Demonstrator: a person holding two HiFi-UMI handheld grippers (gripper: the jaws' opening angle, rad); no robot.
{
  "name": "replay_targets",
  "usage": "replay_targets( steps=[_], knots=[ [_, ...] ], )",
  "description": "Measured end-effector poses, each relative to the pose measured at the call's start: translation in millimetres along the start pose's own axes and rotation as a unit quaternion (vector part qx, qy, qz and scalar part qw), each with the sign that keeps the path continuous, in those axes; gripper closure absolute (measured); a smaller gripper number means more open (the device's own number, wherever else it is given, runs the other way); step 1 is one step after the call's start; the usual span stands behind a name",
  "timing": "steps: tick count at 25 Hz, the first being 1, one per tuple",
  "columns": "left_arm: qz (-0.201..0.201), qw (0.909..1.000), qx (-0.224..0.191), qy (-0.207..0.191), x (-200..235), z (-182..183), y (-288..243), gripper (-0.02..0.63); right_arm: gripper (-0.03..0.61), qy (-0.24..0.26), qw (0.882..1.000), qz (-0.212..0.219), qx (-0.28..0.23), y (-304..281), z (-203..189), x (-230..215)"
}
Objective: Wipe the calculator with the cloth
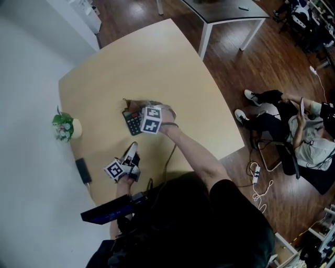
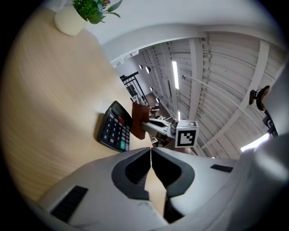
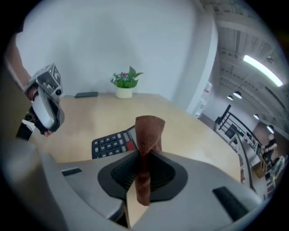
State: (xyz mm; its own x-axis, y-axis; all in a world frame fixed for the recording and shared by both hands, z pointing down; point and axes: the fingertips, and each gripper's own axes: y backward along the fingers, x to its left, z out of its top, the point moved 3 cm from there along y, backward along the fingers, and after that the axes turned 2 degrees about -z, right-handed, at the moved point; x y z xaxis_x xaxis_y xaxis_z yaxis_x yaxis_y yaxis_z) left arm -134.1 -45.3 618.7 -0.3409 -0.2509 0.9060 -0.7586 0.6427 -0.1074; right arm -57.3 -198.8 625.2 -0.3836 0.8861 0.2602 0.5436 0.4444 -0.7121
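Observation:
A black calculator [image 1: 132, 122] [image 2: 115, 132] [image 3: 115, 143] lies flat on the pale wooden table [image 1: 157, 68]. My right gripper [image 1: 140, 111] [image 3: 143, 169] is shut on a brown cloth [image 3: 147, 137] [image 2: 139, 120], which stands up folded between its jaws, just above the calculator's far end. My left gripper [image 1: 131, 156] [image 2: 151, 155] hovers low over the table nearer the person, apart from the calculator, its jaws shut with nothing between them. From the right gripper view the left gripper [image 3: 45, 101] shows at the far left.
A small potted plant [image 1: 65, 126] [image 3: 126, 84] [image 2: 86, 13] stands at the table's left edge. A dark flat bar [image 1: 83, 170] [image 3: 86, 94] lies near that edge. A person sits on the floor at the right [image 1: 298, 131], and another table [image 1: 225, 15] stands behind.

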Motion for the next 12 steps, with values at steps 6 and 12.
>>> replay_targets(
  steps=[6, 12],
  knots=[
    [0.032, 0.9994, 0.0, 0.013, 19, 3, -1, 0.621, 0.548, 0.031, 0.994, 0.091, 0.051, -14, -32, 70],
    [0.039, 0.9982, 0.013, 0.044, 48, -1, -20, 0.621, 0.548, -0.064, 0.976, 0.192, 0.076, 19, -62, 119]
  ],
)
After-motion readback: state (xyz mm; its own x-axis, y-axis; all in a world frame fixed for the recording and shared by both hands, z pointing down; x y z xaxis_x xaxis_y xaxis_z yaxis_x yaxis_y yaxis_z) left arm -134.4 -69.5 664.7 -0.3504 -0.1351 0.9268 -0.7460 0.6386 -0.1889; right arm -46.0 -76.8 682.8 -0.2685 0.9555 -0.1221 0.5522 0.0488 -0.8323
